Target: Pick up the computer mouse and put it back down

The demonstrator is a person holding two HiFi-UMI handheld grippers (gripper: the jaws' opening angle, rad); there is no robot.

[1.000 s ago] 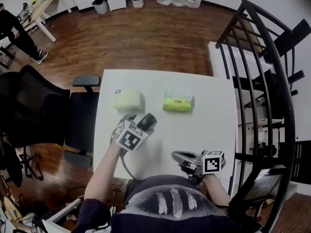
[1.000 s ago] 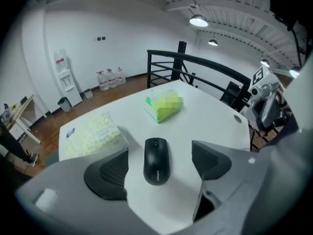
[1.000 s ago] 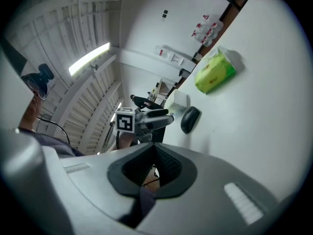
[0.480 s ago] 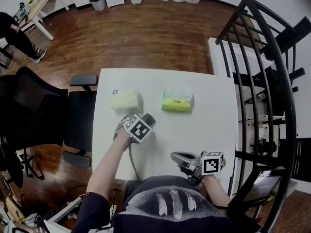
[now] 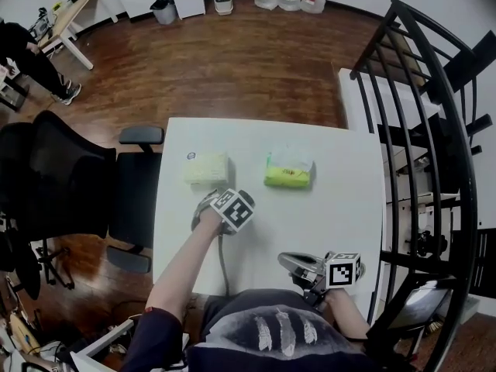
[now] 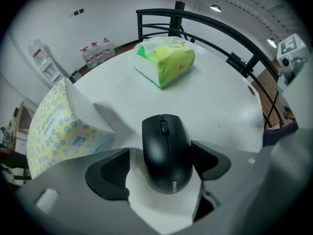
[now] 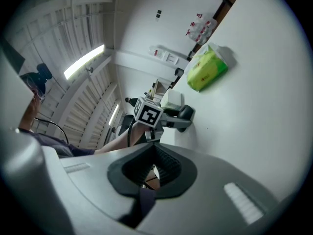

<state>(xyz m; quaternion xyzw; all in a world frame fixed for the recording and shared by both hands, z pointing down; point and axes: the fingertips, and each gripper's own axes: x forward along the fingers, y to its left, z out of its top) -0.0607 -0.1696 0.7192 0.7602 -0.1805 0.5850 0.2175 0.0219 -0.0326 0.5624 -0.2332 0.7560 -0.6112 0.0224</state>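
The mouse (image 6: 166, 153) is matte black and egg-shaped, with a scroll wheel between its 2 buttons and a small pale print at its rear end, too small to read. It sits flat on the white desk (image 6: 220, 97), wheel end pointing away from the left gripper (image 6: 160, 152). That gripper's 2 fingers (image 6: 108, 173) stand apart on either side of it: a strip of bare desk shows between the left one and the mouse, while the right one lies just beside its flank, and I cannot tell whether it touches. A yellow pack (image 6: 54, 131) lies close beyond on the left, and a green pack (image 6: 166, 62) farther off.

1 s ago the head view showed the mouse's dark body poking out past the marker cube (image 5: 234, 210); now the left gripper is closer to the yellow pack and the cube hides the mouse from above.

The right gripper (image 7: 154, 151) is at the near desk edge, much where it was, its fingers closed tip to tip on nothing. Its lower body is cut off by the person's torso in the head view.
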